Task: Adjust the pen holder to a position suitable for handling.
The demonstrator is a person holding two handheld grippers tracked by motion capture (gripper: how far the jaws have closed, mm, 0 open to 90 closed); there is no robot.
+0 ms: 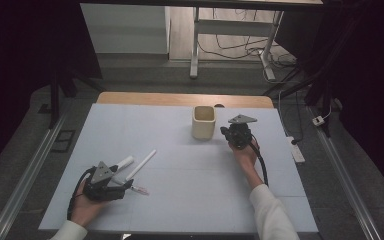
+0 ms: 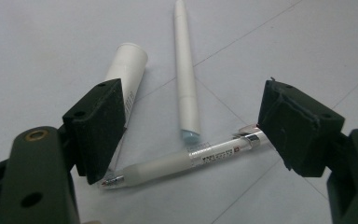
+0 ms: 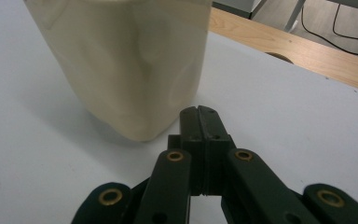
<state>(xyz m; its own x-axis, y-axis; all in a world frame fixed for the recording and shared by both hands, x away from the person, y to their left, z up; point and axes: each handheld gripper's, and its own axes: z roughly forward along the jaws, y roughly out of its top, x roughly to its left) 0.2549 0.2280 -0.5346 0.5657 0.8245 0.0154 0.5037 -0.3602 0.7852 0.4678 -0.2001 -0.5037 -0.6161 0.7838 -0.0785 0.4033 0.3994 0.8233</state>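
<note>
White table point(image 1: 190, 200) | 3 pens, 1 cream cup point(image 1: 203, 122) | clear pen point(image 2: 186, 159): frosted grip, silver tip, lying between spread left gripper point(image 2: 186, 135) jaws, ungrasped | right gripper point(image 3: 199, 114) clenched empty beside cup

My left claw point(image 2: 186, 135) is black with brass rivets, and so is my right claw point(image 3: 199, 116). The clear pen point(image 2: 182, 161) has a frosted grip and a red-marked label. Two white tubes point(image 2: 186, 74) lie on the pale grey worktop point(image 1: 180, 195). The cup point(image 1: 203, 122) is cream.
</note>
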